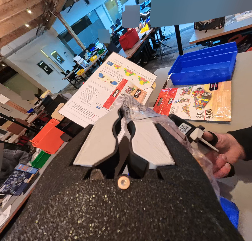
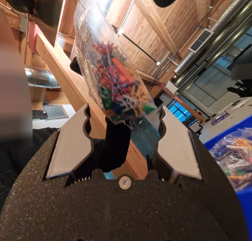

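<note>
My left gripper [image 1: 123, 111] is shut on the crumpled top of a clear plastic bag [image 1: 137, 109], which drapes back over its right finger. In the right wrist view the same bag [image 2: 109, 77] hangs in the air, filled with small colourful plastic construction pieces. My right gripper [image 2: 124, 109] is open and tilted up toward the ceiling. The bag's lower end shows between its fingertips; I cannot tell whether they touch. In the left wrist view the right gripper's black body [image 1: 182, 125] sits close by, held by a hand [image 1: 225, 152].
A blue tray [image 1: 204, 66] stands at the table's far right, with a printed toy-kit card [image 1: 197, 102] before it and an instruction sheet [image 1: 109, 87] to the left. Orange [image 1: 47, 136] and green [image 1: 39, 159] bins sit left. A blue bin [image 2: 220, 136] holds another bag [image 2: 234, 159]. Across from one pair of fingers to the other is roughly 15 cm.
</note>
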The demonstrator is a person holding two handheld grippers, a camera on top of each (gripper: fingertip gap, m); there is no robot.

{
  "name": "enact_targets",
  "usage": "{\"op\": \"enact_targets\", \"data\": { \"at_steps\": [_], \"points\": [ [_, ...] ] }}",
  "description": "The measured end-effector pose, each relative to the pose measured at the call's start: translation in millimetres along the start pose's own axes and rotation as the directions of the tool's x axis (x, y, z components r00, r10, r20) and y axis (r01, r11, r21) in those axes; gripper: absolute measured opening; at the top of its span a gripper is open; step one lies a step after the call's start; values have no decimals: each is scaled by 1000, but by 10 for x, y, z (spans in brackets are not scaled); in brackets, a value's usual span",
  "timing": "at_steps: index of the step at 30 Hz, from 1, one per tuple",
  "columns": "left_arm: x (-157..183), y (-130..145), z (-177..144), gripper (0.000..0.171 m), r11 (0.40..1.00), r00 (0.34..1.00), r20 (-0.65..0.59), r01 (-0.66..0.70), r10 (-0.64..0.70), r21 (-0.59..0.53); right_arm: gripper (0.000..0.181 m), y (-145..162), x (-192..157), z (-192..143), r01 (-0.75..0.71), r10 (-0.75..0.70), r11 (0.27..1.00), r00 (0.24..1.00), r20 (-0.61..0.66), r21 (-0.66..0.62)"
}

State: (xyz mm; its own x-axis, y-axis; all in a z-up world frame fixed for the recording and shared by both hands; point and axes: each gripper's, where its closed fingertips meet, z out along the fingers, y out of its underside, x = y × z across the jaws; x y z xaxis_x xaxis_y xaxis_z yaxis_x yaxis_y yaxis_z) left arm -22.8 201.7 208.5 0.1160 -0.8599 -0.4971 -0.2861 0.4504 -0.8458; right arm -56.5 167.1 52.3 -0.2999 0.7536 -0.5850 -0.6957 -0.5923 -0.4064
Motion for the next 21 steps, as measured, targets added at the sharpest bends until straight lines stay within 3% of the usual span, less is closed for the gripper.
{"op": "enact_targets", "data": {
  "at_steps": [2,6,10,13,16,19,21],
  "points": [
    [22,41,41,0,1000,1000,2,6,-6,-3,95,6,-23,103,2,-1,1000,1000,30,-9],
    [-61,112,-37,0,1000,999,48,10,-9,-11,48,-101,-29,105,56,-58,998,998,32,42],
    [-156,458,-245,0,996,993,103,58,-50,-74,39,-269,27,-12,137,-139,990,987,-84,-21],
    [-108,879,-361,0,983,985,136,129,-111,-131,33,-442,100,-109,202,-233,966,951,-204,-162],
    [77,1370,-442,0,960,965,160,234,-209,-155,29,-570,219,-167,219,-342,898,893,-293,-383],
    [349,1818,-475,0,938,945,195,297,-262,-179,28,-631,394,-169,208,-465,771,829,-310,-602],
    [495,2092,-480,0,928,936,239,309,-259,-206,28,-572,525,-171,174,-530,647,803,-273,-743]
  ]
}}
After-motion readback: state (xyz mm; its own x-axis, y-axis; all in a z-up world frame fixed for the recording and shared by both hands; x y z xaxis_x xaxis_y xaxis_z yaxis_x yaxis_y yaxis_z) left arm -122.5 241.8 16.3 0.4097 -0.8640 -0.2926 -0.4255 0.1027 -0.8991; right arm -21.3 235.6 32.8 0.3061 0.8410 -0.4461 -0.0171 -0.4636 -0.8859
